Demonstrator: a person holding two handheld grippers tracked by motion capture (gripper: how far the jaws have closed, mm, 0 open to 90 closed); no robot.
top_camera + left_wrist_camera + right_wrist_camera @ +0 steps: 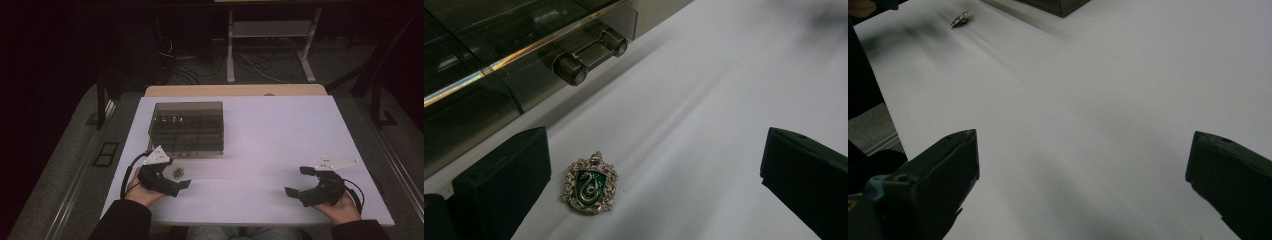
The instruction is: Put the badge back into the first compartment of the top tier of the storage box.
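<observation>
A small metal badge [590, 185] with a green shield and a silver snake lies flat on the white table [260, 130]. In the high view the badge [178, 172] sits just in front of a smoky transparent box [186, 127]. My left gripper [654, 170] is open around the badge, which lies close to the left jaw and touches neither. In the high view the left gripper [176, 173] is at the front left of the table. My right gripper [298, 181] rests open at the front right, with nothing between its jaws [1083, 175]. Far off in the right gripper view lies the badge [960, 19].
The box has a closed lid, inner compartments with small items, and a cylindrical latch [589, 52] on its front wall. Its corner [1058, 5] appears in the right gripper view. A metal stand [270, 45] and cables are on the floor beyond the table.
</observation>
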